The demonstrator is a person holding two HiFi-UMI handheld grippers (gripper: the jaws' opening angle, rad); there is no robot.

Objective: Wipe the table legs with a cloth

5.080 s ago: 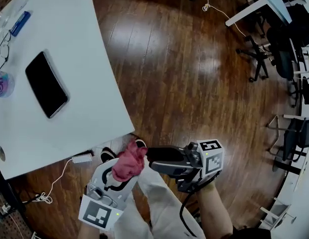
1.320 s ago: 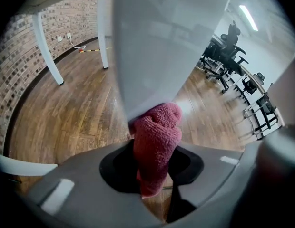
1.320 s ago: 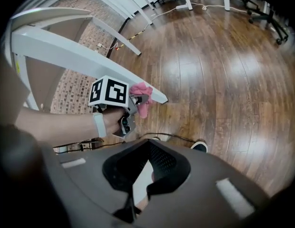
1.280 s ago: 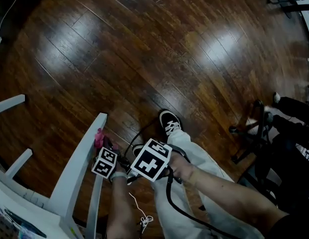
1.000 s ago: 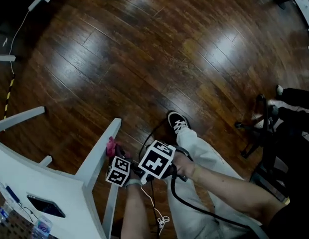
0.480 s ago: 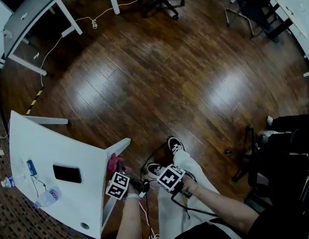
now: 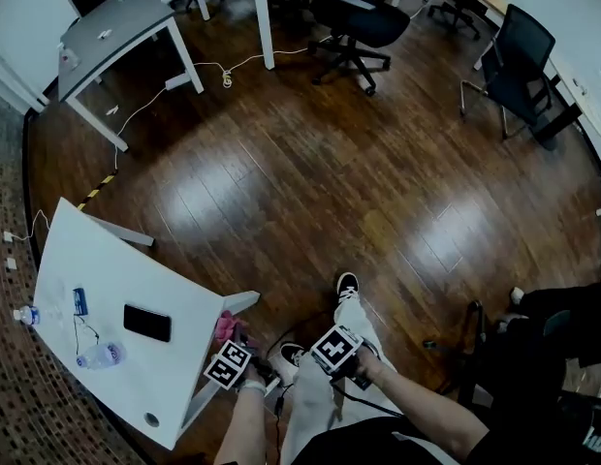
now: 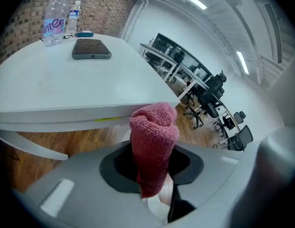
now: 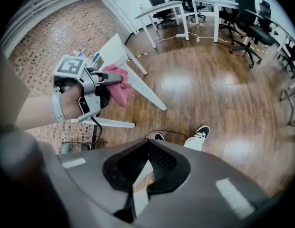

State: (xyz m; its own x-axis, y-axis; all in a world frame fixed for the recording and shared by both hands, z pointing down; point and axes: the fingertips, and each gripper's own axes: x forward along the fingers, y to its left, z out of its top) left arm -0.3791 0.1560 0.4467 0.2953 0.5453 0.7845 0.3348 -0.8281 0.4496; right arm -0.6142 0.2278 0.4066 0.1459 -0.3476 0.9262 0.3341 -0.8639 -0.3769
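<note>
Holding the cloth (image 8: 153,137) as a rolled wad, the left gripper (image 8: 154,172) had its fingers (image 9: 108,80) clamped on the wad's lower part, and the free end stood up past the tips. In the left gripper view the wad sat level with the near edge of the surface (image 8: 66,84), just off that edge and, as far as could be seen, touching nothing. In the head view it hung beside the surface's near corner, above the slanted leg (image 9: 150,91). The right gripper (image 9: 138,175) had its fingers together on nothing and pointed at the floor (image 7: 330,172), apart from the surface.

The step in hand looked like setting the cloth on a leg for a stroke. To do it well, the wad probably needed to meet the leg right under the top, with its broad side laid flat against the leg, not its tip. From there 1 long pull along the slant to the foot would likely clean better than short dabs. A second pass on the far face would cover the leg all round. The grip seemed deep enough to hold under that drag. The phone (image 8: 92,49) and bottle (image 8: 53,18) lay back toward the surface's far edge, so a bump at the near corner was the main thing to avoid.
</note>
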